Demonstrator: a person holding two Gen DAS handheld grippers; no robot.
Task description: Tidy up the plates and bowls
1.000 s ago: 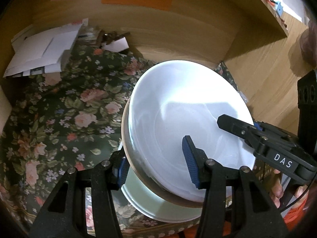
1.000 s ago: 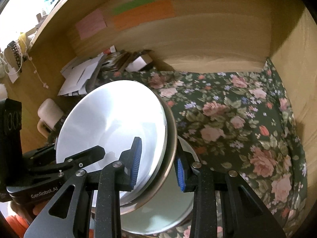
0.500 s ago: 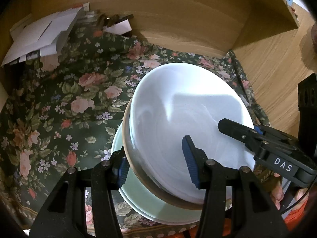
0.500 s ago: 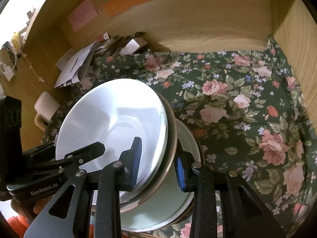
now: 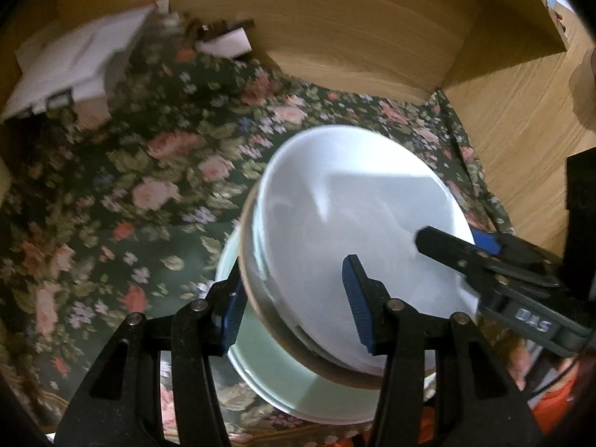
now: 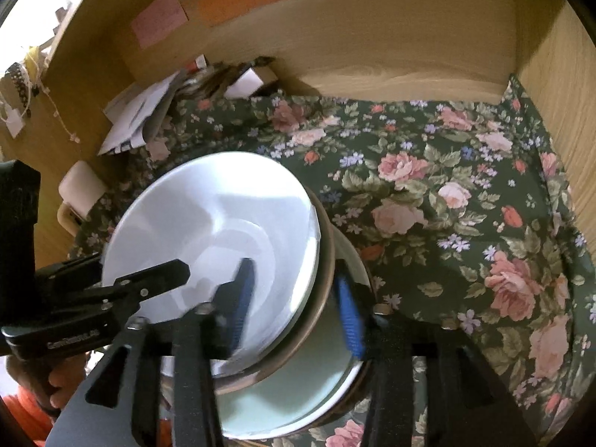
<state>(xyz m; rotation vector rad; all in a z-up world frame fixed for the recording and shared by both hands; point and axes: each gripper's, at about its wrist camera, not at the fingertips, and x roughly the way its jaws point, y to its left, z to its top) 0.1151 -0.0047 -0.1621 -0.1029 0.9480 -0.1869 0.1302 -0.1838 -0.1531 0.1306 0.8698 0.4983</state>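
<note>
**Stacked plates tilted over a pale green plate on a floral cloth inside a wooden cubby**

A white plate (image 5: 357, 223) nests in a brown-rimmed plate (image 6: 324, 298), and the pair leans, tilted, over a pale green plate (image 5: 283, 383) lying on the floral cloth (image 6: 447, 205) near the front of the wooden compartment (image 6: 372, 37). The left gripper (image 5: 294, 305) clamps the stack's near-left edge, one blue pad beneath the brown rim, the other on the white face. The right gripper (image 6: 294, 298) straddles the stack's right edge; its jaws are opening, and the blurred pads seem to stand just clear of the rims. Loose white papers (image 5: 74, 59) fill the far-left corner. Pink, green and orange notes (image 6: 223, 3) are stuck to the back wall; their writing is unreadable. The right gripper's body reads "DAS"; the left gripper's lettering is blurred.
</note>
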